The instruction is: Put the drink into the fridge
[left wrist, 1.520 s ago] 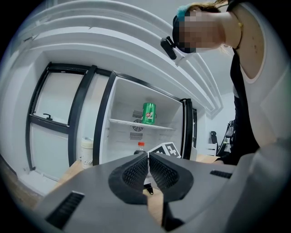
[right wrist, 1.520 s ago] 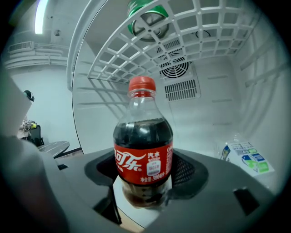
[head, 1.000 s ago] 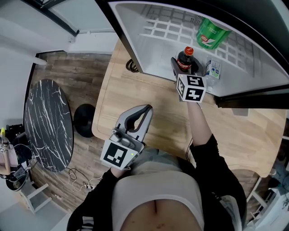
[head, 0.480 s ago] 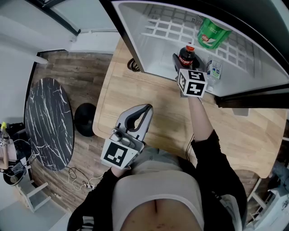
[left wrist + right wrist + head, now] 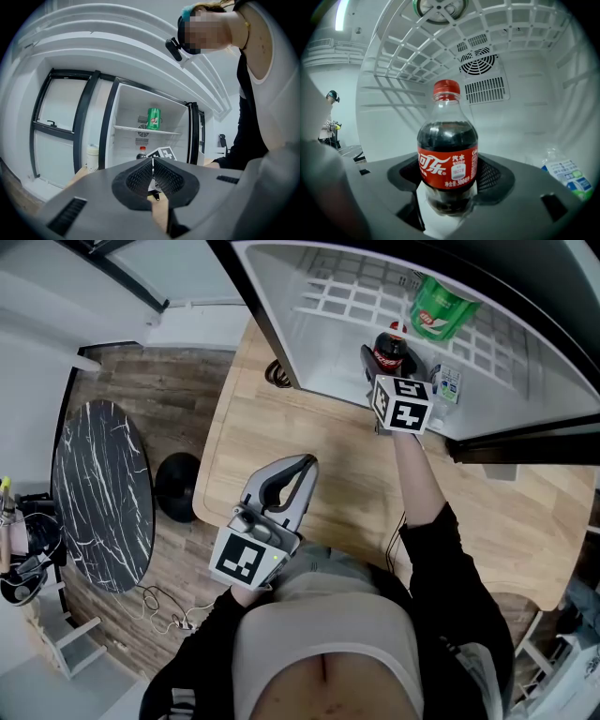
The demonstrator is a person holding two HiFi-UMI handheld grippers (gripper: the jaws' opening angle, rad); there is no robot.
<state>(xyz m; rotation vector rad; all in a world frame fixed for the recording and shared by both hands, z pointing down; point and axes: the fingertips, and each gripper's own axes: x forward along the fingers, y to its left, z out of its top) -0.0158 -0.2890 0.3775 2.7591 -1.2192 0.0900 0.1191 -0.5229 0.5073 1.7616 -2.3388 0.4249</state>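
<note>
Right gripper (image 5: 384,369) clamps the cola bottle (image 5: 447,154), probably heavy, stiff and slick, at its labelled belly inside the fridge (image 5: 319,362); left gripper (image 5: 287,484) idles, jaws together

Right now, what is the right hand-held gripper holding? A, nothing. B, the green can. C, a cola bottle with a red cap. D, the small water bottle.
C: in the right gripper view, the right hand-held gripper has its jaws closed around the lower body of the cola bottle, which stands upright with its red cap on top.
</note>
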